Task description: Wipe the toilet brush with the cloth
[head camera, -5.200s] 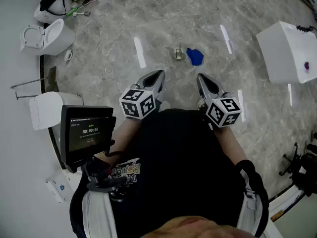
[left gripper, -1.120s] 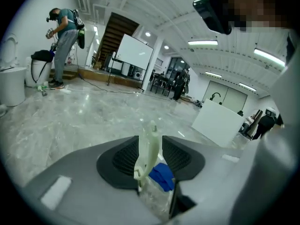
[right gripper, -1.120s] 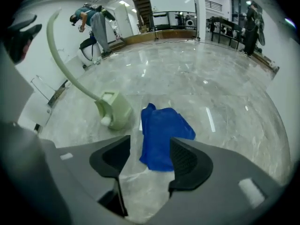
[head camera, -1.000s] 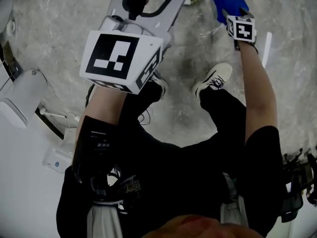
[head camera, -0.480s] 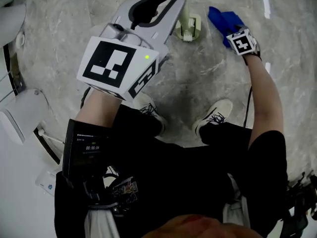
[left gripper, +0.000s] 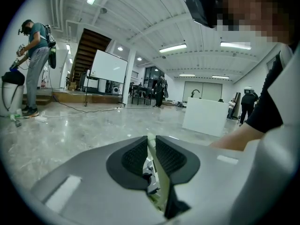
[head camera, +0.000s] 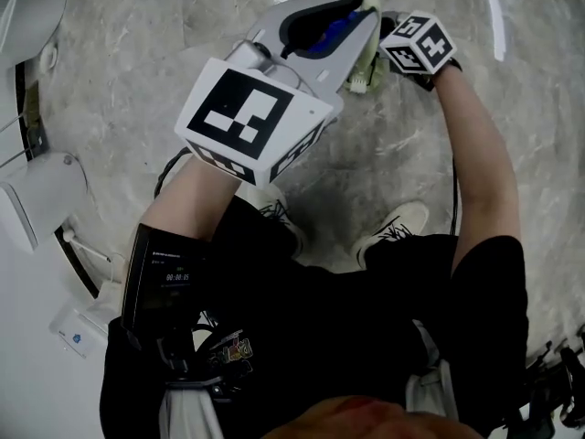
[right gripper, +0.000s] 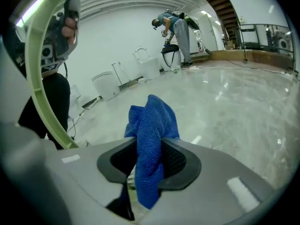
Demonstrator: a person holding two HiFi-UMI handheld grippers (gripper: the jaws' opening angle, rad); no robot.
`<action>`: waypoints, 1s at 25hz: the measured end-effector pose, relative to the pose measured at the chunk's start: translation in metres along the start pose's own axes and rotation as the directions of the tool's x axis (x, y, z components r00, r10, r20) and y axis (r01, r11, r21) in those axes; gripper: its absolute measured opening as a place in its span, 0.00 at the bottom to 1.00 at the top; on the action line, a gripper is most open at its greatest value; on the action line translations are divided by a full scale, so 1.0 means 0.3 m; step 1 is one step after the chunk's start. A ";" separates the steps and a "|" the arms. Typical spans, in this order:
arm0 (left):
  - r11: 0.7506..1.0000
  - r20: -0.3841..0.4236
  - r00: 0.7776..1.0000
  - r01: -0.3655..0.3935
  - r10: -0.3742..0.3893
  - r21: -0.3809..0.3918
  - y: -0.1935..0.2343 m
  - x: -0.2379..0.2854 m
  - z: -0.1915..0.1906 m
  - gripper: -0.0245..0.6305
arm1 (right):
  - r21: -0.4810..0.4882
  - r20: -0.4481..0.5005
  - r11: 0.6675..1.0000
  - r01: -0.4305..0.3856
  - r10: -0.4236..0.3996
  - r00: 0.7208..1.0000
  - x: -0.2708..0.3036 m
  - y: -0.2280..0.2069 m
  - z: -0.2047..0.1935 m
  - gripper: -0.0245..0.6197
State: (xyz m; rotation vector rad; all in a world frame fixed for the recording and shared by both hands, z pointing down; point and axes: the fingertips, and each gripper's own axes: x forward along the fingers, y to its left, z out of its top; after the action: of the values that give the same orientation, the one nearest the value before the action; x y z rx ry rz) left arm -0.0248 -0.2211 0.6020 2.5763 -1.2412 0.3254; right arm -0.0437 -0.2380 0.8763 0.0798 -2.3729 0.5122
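The left gripper is holding the brush by its thin, pale green handle. Its fingers have just been closing and are now pressing on the handle from both sides, with the gripper pointing out over the grey marble floor.

The right gripper is gripping the blue cloth. Its fingers have likewise just been closing and are pinching the cloth, which is bunching above them and hanging below. In the right gripper view the brush's curved handle is arcing up the left side, near the cloth but not touching it there.

In the head view the two grippers are meeting at the top, tips close together, and a strip of blue is showing between the left fingers. Whether the brush's head is resting on the floor I cannot tell. White toilets are standing along the floor's left side.
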 end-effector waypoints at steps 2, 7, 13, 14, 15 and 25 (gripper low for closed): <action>1.000 0.002 1.000 0.004 -0.004 0.009 -0.005 -0.008 0.005 0.15 | -0.014 -0.055 0.996 0.084 -0.085 0.995 -0.004 -0.050 -0.047 0.24; 1.000 0.000 1.000 -0.006 0.006 0.030 -0.009 -0.015 0.005 0.15 | 0.113 -0.225 0.970 0.216 -0.187 0.956 -0.123 -0.144 -0.362 0.23; 1.000 -0.022 1.000 0.001 -0.001 0.008 0.012 -0.020 0.007 0.15 | 0.195 -0.281 0.980 -0.049 0.104 0.954 -0.153 0.275 -0.586 0.23; 1.000 -0.021 1.000 0.005 -0.005 0.006 0.010 -0.019 0.008 0.15 | 0.228 -0.237 0.969 -0.094 0.149 0.960 -0.133 0.346 -0.564 0.23; 1.000 -0.018 1.000 0.008 -0.008 0.005 0.005 -0.017 0.008 0.15 | 0.265 -0.182 0.954 -0.136 0.188 0.965 -0.107 0.403 -0.529 0.23; 1.000 -0.029 1.000 -0.002 0.003 0.027 -0.030 0.006 0.007 0.15 | 0.411 0.129 0.791 -0.453 0.442 0.888 0.024 0.604 -0.193 0.23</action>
State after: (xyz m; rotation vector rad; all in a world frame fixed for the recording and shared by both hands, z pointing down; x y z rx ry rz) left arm -0.0164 -0.2175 0.5994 2.5833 -1.2380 0.3816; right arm -0.0481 -0.0485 0.8586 -0.2913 -2.2555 1.2732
